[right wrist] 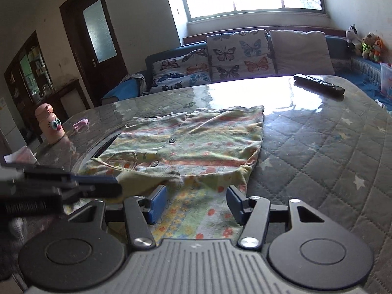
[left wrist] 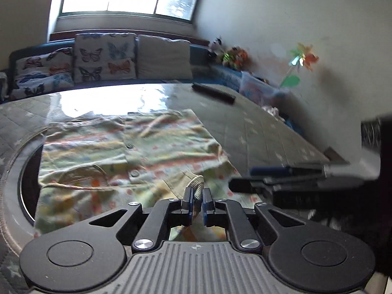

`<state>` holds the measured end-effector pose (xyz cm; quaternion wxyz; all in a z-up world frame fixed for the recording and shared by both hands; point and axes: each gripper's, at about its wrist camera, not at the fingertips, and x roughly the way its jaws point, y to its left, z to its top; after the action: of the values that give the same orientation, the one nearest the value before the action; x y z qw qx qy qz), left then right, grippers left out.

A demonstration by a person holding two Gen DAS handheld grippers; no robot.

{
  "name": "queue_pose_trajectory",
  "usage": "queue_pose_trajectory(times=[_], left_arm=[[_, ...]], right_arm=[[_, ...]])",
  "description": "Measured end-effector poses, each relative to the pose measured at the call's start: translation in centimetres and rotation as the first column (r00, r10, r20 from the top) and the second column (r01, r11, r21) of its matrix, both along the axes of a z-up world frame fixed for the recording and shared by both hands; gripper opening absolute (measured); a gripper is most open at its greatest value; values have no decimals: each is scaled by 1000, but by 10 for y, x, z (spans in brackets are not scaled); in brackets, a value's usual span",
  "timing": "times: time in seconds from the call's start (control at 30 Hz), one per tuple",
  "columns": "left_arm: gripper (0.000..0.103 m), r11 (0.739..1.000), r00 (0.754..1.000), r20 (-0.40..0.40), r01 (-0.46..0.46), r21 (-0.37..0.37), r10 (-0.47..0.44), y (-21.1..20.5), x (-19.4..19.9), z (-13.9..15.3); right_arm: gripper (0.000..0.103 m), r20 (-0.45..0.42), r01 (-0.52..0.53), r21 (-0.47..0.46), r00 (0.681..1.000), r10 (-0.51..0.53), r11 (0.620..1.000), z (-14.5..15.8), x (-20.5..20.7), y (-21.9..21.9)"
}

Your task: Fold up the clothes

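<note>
Indoors, quilted glossy table (right wrist: 318,132), sofa (right wrist: 245,56) behind, left gripper (left wrist: 196,193) fingers pinching shirt (right wrist: 191,134) cuff, right gripper (right wrist: 196,196) fingers apart.

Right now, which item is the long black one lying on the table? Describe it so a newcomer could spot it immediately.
Start at the quilted table cover in front of the window. Beyond the striped, buttoned shirt, near the far right edge, lies a remote control. It is the only slim, dark, hard object there, lying apart from the shirt in the glare.
</note>
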<state>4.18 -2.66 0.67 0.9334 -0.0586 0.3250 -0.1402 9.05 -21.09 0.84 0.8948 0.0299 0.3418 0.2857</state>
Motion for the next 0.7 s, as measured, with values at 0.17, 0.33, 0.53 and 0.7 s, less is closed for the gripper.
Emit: queue_pose_trajectory(times=[0.17, 0.33, 0.53, 0.7], left_arm=[[45, 999, 1000, 30, -10, 47, 8, 8, -14, 3], [52, 992, 994, 49, -106, 72, 103, 41, -27, 6], [55, 965, 969, 37, -246, 90, 243, 87, -35, 1], [57, 945, 949, 29, -314, 87, 313, 109, -39, -5]], right_arm=[[52, -44, -37, 22, 998, 38, 999, -6, 6, 16], [46, -82, -67, -11, 994, 66, 998, -20, 11, 41], [30, -95, -65, -49, 994, 61, 997, -30, 12, 57], [9, -83, -66, -84, 995, 59, 994, -28, 8, 65]])
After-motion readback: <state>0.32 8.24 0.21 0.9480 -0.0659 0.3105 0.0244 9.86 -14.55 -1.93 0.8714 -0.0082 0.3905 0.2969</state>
